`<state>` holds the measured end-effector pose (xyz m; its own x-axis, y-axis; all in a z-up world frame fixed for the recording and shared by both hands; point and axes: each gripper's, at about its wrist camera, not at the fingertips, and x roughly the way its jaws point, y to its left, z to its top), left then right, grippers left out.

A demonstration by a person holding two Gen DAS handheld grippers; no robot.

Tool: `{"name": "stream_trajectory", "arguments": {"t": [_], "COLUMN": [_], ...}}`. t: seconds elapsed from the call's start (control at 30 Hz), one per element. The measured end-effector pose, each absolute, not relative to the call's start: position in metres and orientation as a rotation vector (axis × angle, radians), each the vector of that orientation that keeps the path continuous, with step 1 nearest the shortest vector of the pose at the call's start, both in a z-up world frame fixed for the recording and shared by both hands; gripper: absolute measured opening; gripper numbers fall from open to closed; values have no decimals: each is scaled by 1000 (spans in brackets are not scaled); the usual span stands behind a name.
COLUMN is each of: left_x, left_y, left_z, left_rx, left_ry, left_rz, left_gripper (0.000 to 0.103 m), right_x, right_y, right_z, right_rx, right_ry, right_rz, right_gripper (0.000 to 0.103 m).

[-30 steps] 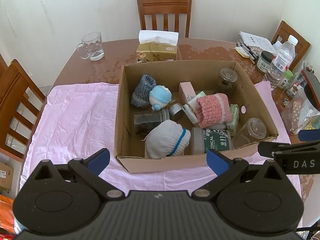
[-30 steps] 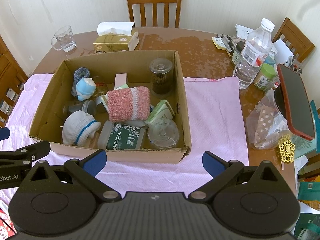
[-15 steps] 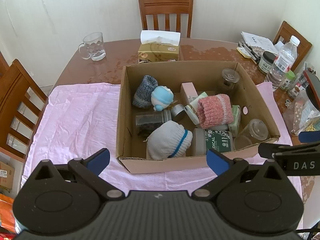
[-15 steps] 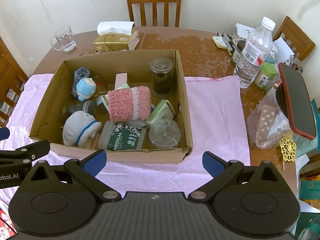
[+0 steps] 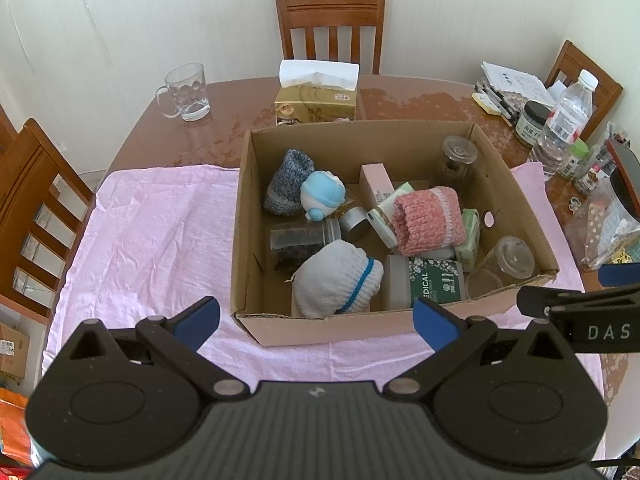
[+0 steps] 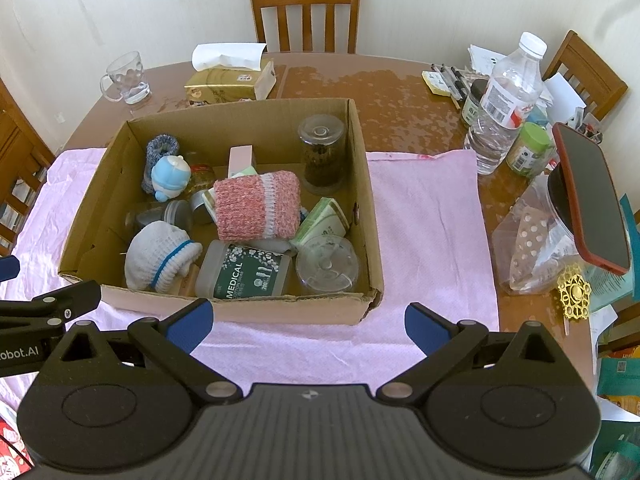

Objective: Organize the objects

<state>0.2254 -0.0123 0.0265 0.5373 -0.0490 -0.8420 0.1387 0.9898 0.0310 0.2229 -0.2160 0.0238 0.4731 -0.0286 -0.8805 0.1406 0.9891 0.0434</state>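
Cardboard box is sitting on the pink cloth just ahead of both tongs, its near wall facing them. Left gripper is hovering low before that wall with its blue-tipped jaws spread wide and nothing between them; right gripper is doing the same beside it, equally wide and empty.

Nearest inside the box, a white knitted hat with a blue stripe is lying next to a green-labelled medical container on its side and a clear round lid. Behind these a pink knitted piece is resting over other items, with a dark jar lying left of it. Farther in, a pale blue toy is leaning against a grey-blue knitted piece, and a tall clear jar is standing upright at the far right corner.

Beyond the box, a tissue box and a glass mug are standing on the bare wooden table, with a chair behind.

Only the right wrist view is showing the cloth's bare stretch right of the box, a water bottle and a red-edged phone clearly; only the left wrist view is showing the cloth's wide empty stretch to the left.
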Motion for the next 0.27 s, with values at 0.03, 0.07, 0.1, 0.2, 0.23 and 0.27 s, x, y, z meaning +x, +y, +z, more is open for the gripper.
{"name": "stream_trajectory", "arguments": {"t": [0.03, 0.07, 0.1, 0.2, 0.23, 0.27], "left_x": [225, 225, 225, 224, 224, 224], "left_y": [-13, -13, -13, -12, -12, -11], "left_z": [27, 27, 28, 29, 29, 29], "left_rx": [98, 97, 96, 88, 88, 89], "left_ry": [998, 998, 999, 999, 999, 998], "left_rz": [-112, -113, -113, -112, -110, -108], "left_gripper": [102, 102, 102, 102, 102, 102], "right_x": [223, 223, 223, 223, 223, 222], "right_y": [-216, -216, -216, -216, -216, -216], "right_z": [24, 24, 24, 24, 24, 24], "right_rx": [115, 114, 115, 113, 113, 114], "right_ry": [1075, 1075, 1074, 1074, 1073, 1073], "right_rz": [-102, -103, -103, -104, -105, -105], "right_gripper": [103, 103, 103, 103, 103, 103]}}
